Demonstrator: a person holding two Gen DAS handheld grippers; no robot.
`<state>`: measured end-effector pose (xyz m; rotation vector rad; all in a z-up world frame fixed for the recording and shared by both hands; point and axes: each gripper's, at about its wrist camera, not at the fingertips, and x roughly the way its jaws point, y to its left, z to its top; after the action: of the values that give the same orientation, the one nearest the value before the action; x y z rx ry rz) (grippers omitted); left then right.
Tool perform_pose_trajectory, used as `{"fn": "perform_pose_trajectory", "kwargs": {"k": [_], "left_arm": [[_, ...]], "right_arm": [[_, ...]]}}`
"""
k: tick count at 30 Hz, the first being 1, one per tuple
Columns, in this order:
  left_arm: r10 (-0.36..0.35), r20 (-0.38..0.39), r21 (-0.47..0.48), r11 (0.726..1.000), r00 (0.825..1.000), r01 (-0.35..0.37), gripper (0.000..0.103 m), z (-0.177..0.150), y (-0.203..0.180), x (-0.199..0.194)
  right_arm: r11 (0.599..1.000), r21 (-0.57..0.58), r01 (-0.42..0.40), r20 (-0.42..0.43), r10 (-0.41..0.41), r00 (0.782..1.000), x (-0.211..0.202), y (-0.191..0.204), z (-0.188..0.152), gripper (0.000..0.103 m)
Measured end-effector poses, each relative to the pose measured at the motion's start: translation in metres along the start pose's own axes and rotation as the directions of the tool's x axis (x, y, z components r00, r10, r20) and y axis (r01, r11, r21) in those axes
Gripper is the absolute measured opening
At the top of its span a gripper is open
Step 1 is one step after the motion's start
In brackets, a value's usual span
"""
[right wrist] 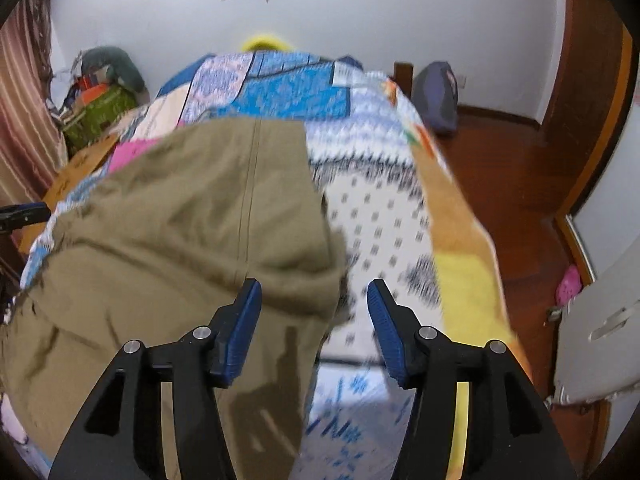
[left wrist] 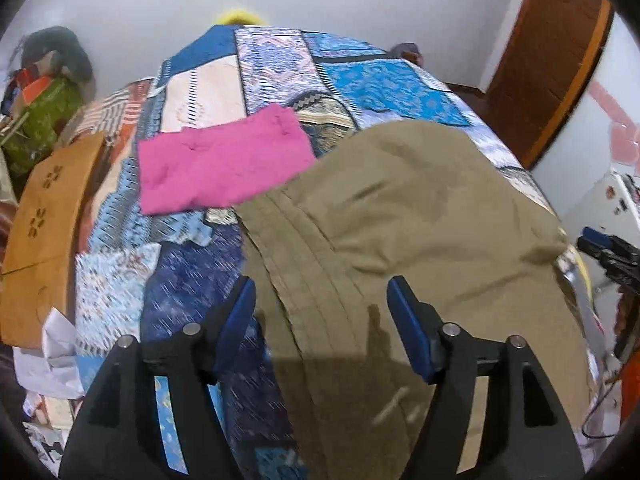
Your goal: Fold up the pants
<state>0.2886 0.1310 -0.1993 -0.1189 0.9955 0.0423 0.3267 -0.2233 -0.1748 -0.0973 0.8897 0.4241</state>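
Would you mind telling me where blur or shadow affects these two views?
Right wrist view: the patchwork bedspread is smeared by motion blur, while the gripper stays sharp. Left wrist view: mostly sharp, with a straight-edged shadow across the khaki pants near the jaws.

Khaki pants [left wrist: 420, 208], pink cloth [left wrist: 224, 164], blue patchwork quilt [left wrist: 372, 80].

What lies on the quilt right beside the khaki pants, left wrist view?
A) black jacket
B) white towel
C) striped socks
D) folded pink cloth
D: a flat, folded pink cloth lies on the patchwork quilt, with the far edge of the khaki pants running along its near corner; no towel, jacket or socks show on the bed.
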Motion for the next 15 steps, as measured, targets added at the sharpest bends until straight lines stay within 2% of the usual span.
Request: {"fn": "perform_pose_trajectory", "kwargs": {"k": [4,8,10,11,13,15], "left_arm": [[0.007,-0.07,0.005,1.0,0.998,-0.006,0.07,0.008,0.0,0.027],[0.009,-0.129,0.017,1.0,0.992,-0.007,0.07,0.003,-0.005,0.053],[-0.009,-0.131,0.007,1.0,0.991,0.01,0.07,0.002,-0.002,0.058],[-0.019,-0.126,0.0,1.0,0.992,0.02,0.069,0.002,0.0,0.058],[-0.019,-0.116,-0.001,1.0,0.993,0.019,0.06,0.001,0.002,0.058],[0.0,-0.108,0.016,1.0,0.994,0.002,0.057,0.001,0.001,0.059]], "right_arm": [[1.0,0.016,-0.022,-0.027,0.022,0.999,0.03,-0.004,0.016,0.051],[0.996,0.044,-0.072,-0.126,0.076,0.989,0.069,-0.007,0.015,0.051],[0.988,0.078,-0.133,-0.132,0.142,0.981,0.08,-0.009,0.015,0.041],[0.985,0.081,-0.15,-0.133,0.16,0.978,0.083,-0.009,0.016,0.029],[0.991,0.046,-0.128,-0.126,0.133,0.983,0.085,-0.006,0.016,0.023],[0.995,0.004,-0.103,-0.125,0.103,0.987,0.089,-0.001,0.014,0.018]]}}
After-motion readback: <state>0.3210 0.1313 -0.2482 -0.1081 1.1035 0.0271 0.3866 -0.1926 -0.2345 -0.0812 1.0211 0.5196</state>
